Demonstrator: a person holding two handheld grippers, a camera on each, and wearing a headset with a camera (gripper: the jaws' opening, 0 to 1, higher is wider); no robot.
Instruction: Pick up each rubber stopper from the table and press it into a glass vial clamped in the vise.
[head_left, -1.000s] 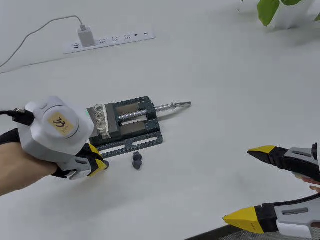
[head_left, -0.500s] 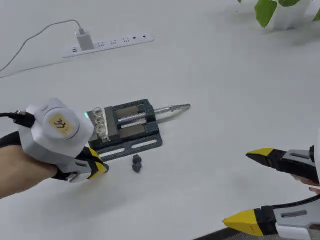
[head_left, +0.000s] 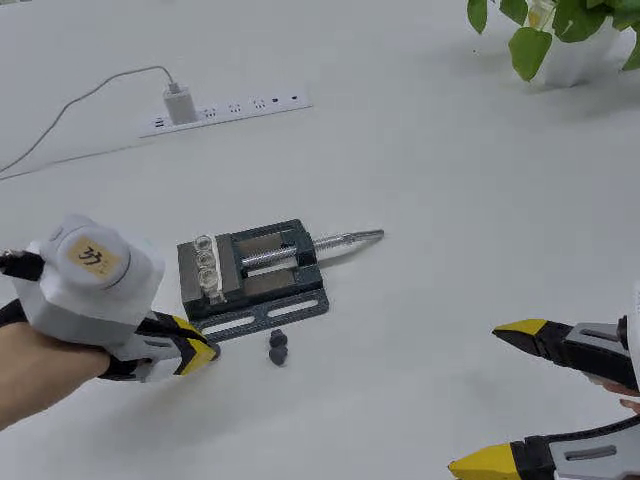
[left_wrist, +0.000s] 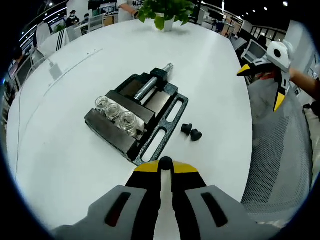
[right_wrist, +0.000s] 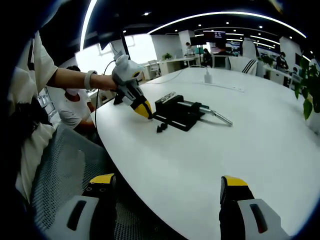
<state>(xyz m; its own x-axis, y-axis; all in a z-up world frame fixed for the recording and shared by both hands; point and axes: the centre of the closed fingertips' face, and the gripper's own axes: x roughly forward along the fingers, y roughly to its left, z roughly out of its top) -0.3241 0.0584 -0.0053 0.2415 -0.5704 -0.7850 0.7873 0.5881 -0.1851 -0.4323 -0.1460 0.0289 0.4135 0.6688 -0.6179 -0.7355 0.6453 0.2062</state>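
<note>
Between vise (left_wrist: 131, 113) and table edge (left_wrist: 244, 150), stoppers (left_wrist: 191, 132)

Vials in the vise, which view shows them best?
Left gripper view: three vials stand close and clear in the vise. Head view shows them small; in the right gripper view they are too tiny to tell.
</note>
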